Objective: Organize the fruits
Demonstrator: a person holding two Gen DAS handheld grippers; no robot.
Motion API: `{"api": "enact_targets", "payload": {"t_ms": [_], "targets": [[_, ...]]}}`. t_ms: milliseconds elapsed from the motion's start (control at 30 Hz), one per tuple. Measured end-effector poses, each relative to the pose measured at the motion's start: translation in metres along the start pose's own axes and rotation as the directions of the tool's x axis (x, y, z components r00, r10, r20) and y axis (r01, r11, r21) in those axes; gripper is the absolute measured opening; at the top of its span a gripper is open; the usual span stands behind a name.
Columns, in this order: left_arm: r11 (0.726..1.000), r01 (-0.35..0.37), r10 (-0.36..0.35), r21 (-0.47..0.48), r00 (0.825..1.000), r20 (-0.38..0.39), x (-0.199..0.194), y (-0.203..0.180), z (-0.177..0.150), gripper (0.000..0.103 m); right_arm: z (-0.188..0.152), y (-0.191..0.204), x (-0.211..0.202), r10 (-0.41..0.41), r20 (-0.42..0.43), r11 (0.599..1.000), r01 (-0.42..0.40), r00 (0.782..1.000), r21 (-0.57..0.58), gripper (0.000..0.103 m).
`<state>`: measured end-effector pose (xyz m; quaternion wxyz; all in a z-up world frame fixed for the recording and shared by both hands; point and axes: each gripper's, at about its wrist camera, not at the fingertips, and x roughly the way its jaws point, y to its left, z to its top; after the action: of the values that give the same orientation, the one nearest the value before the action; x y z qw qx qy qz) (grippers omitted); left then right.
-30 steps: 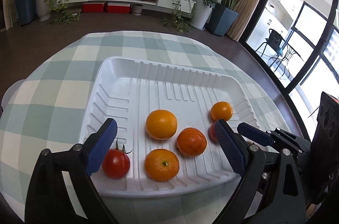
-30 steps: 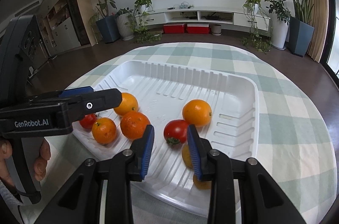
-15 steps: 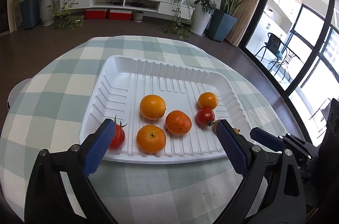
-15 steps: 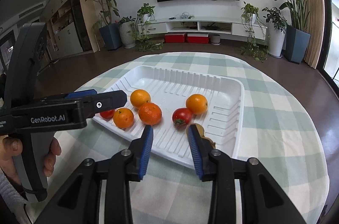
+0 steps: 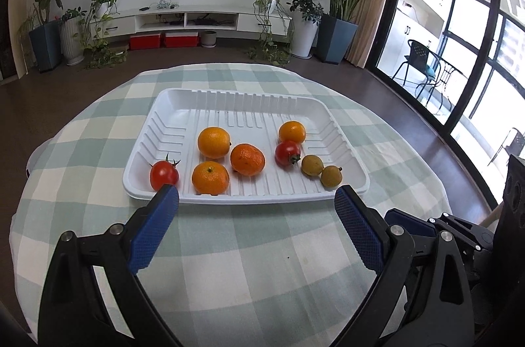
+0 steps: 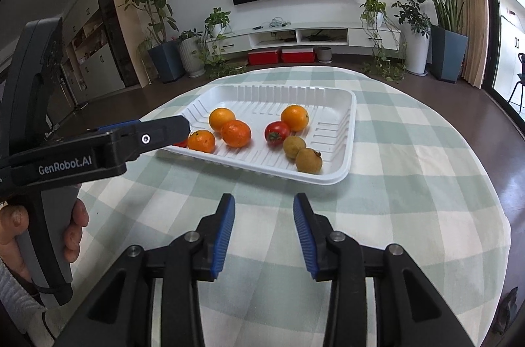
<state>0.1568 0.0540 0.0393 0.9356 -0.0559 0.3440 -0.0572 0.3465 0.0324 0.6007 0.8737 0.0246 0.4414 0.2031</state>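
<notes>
A white ribbed tray point(image 5: 229, 104) point(image 6: 344, 123) lies on the green checked tablecloth and holds all the fruit. In it are several oranges point(image 5: 213, 141) point(image 6: 294, 118), two red tomatoes point(image 5: 164, 175) point(image 5: 287, 153) point(image 6: 276, 133) and two small yellow-brown fruits point(image 5: 312, 165) point(image 5: 331, 176) point(image 6: 308, 160) near its right front corner. My left gripper point(image 5: 256, 201) stands wide open over the cloth just in front of the tray, with nothing between its fingers. My right gripper point(image 6: 264, 212) hangs over bare cloth short of the tray; its jaws are opening and hold nothing.
The round table's edge point(image 6: 485, 183) curves close on the right. The left gripper's body point(image 6: 98, 150) and the hand holding it point(image 6: 13, 235) fill the left of the right wrist view. Potted plants, a low TV shelf and glass doors stand beyond the table.
Both grippers have drawn back from over the tray to the cloth in front of it. The two yellow-brown fruits, once partly hidden by the right fingers, now lie in plain view.
</notes>
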Motion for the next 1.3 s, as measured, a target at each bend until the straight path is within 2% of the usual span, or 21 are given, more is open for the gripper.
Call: {"api": "enact_targets", "payload": {"t_ms": [467,633,800,1300], "targets": [[0.997,-0.051,0.05,0.054,0.999,0.018,-0.027,-0.026,-0.029,0.096,-0.016,0.001,-0.012,0.009,0.006,1.0,-0.009,1.0,0.01,0.042],[0.994,-0.075,0.073,0.075,0.997,0.027,-0.033,-0.034,-0.031,0.097,-0.018,0.004,-0.016,0.011,0.011,1.0,-0.011,1.0,0.002,0.045],[0.994,-0.072,0.071,0.081,0.997,0.023,-0.036,-0.037,-0.034,0.097,-0.018,0.004,-0.018,0.013,0.014,1.0,-0.013,1.0,0.001,0.045],[0.982,-0.131,0.128,0.137,0.991,0.027,-0.041,-0.049,-0.04,0.097,-0.016,0.005,-0.02,0.019,0.016,1.0,-0.019,1.0,0.001,0.046]]}}
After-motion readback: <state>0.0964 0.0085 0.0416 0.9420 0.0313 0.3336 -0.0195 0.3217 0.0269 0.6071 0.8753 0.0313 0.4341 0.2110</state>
